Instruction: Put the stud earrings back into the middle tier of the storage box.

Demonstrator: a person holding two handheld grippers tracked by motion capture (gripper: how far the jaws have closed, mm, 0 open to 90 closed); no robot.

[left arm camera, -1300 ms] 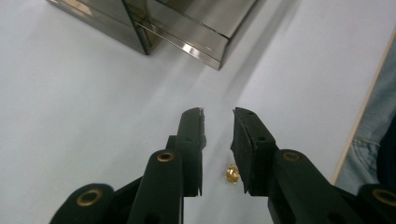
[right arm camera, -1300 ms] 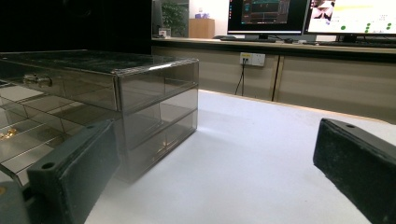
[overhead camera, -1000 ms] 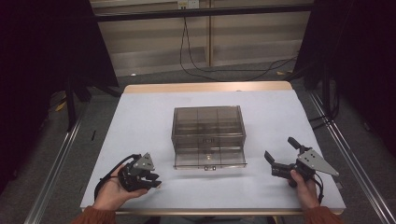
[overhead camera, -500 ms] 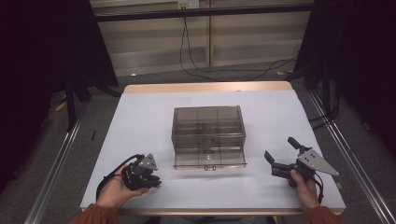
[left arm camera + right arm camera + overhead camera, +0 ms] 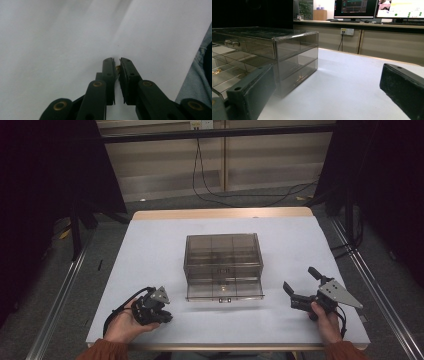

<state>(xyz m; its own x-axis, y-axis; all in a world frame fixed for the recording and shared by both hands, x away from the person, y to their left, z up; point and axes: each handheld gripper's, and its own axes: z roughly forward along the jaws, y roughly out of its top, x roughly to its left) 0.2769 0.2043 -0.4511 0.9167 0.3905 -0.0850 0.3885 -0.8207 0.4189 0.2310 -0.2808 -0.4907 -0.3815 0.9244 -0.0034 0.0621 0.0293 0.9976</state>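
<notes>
White table top (image 5: 150, 250): bore everything; the near edge lay by the person's sleeves.
Smoked-plastic drawer cabinet (image 5: 223, 251): stood at the table's middle, three tiers high, well apart from both grippers.
Bottom drawer (image 5: 225, 291): was pulled out toward the person, its compartments open from above; small brass-coloured bits (image 5: 215, 72) lay in one of them.
Right gripper (image 5: 300, 280): rested near the drawer's right corner, jaws spread wide, nothing between them.
Left gripper (image 5: 117, 62): sat low at the near left of the table, tips down at the surface; the jaws had just been closing and stood almost together, pinching at their tips.
Small brass-coloured part (image 5: 117, 67): showed as a speck between the left jaw tips, apparently clamped there; its shape was too small to tell.
Step in hand (judged): carrying the pinched part to the open drawer.
Advice: lifting straight off the table before travelling would have kept so shallow a tip hold from rolling the part out; the release belonged low over one compartment; the right gripper could have steadied the drawer front.
</notes>
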